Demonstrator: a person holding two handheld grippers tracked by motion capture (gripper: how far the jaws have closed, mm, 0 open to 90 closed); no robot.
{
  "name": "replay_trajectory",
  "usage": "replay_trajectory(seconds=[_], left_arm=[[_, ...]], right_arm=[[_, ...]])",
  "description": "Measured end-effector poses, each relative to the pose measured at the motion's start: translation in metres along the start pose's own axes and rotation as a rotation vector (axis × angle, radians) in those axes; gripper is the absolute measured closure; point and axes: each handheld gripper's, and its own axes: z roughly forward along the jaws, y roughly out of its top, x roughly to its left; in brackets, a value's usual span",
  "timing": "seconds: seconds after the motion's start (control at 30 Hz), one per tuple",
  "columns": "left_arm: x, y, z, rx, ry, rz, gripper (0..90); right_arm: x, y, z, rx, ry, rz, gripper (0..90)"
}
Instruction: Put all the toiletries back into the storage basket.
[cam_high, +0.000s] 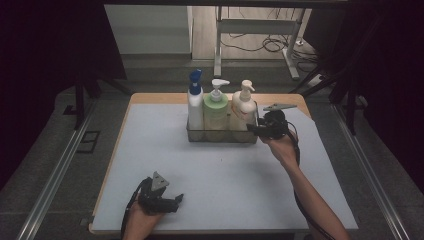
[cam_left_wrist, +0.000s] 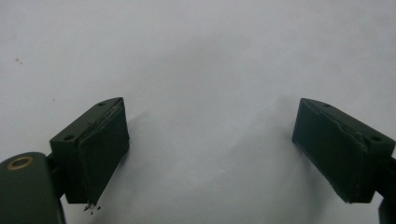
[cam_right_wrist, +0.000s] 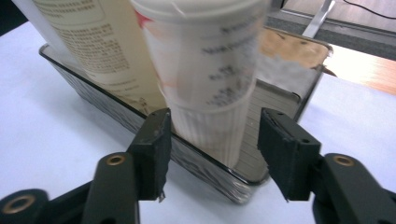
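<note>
White table (cam_high: 165, 165), mesh basket (cam_high: 222, 136) holding three pump bottles (cam_high: 216, 107)

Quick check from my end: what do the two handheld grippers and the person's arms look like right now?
Both the left gripper and right gripper are black, with blocky flat-padded jaws, brass-coloured rivets, a grey three-cornered plate on top and a trailing black cable. The forearms are bare, with no sleeves visible.
</note>
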Motion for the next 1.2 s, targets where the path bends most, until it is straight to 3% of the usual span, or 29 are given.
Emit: replay_trajectory(seconds=[0.2,0.47,0.73,1.2], left_arm=[[0.0,0.0,0.0,0.0,0.0,0.0,10.7],[0.0,0.0,0.0,0.0,0.0,0.0,10.6],[0.0,0.0,0.0,0.001,0.001,0.002,10.7],[0.0,0.0,0.0,0.0,0.0,0.0,10.6]], right_arm=[[-0.008,-0.001,-0.003,0.003,-0.031,0.009,65.7],[-0.016,0.005,0.01,0.019,-0.058,-0.004,88.5],[-0.023,0.011,0.024,0.028,-0.061,0.023,89.9],[-0.029,0.014,0.043,0.071,-0.039,0.022,89.8]])
